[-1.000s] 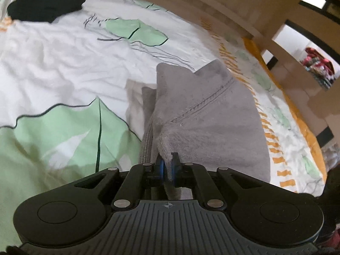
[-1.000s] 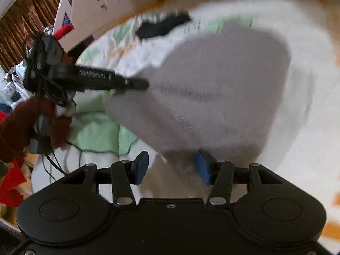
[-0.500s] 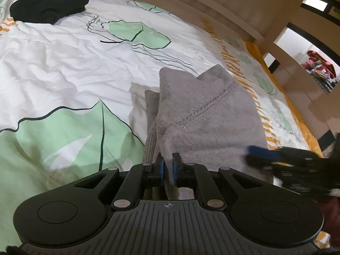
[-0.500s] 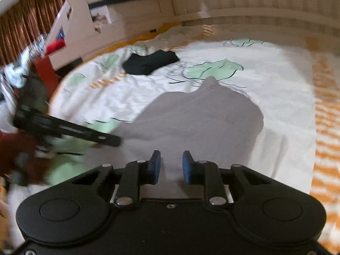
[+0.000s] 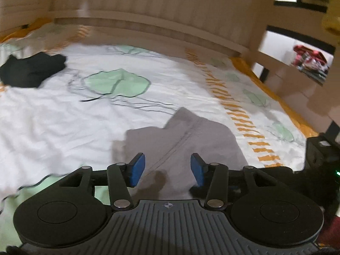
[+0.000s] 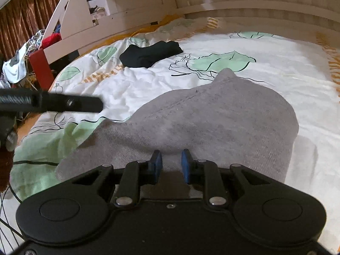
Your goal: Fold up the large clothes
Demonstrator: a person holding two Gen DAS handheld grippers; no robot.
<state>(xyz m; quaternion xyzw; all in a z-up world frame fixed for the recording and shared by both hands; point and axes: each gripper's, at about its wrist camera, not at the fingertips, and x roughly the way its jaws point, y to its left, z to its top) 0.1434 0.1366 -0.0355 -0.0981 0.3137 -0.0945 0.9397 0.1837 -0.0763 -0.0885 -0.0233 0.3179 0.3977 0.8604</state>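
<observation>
Above the folded grey garment (image 5: 180,136) on the bed (image 5: 53,110), my left hand-held gripper (image 5: 167,169) gapes wide; my right hand-held gripper (image 6: 171,165) stands narrowly apart, empty.

No readable text, label, brand or number appeared in either view. The only sign-like mark was a small round crosshair emblem (image 5: 167,205) moulded at the top of the ribbed grey housing of the left claw (image 5: 167,170); it carried no letters. The black bar of the left claw reaching in at the left of the right wrist view showed only a screw head, with any printing on it too blurred to make out. The orange dashes along the bed cover (image 5: 240,114) were pattern, not writing.
</observation>
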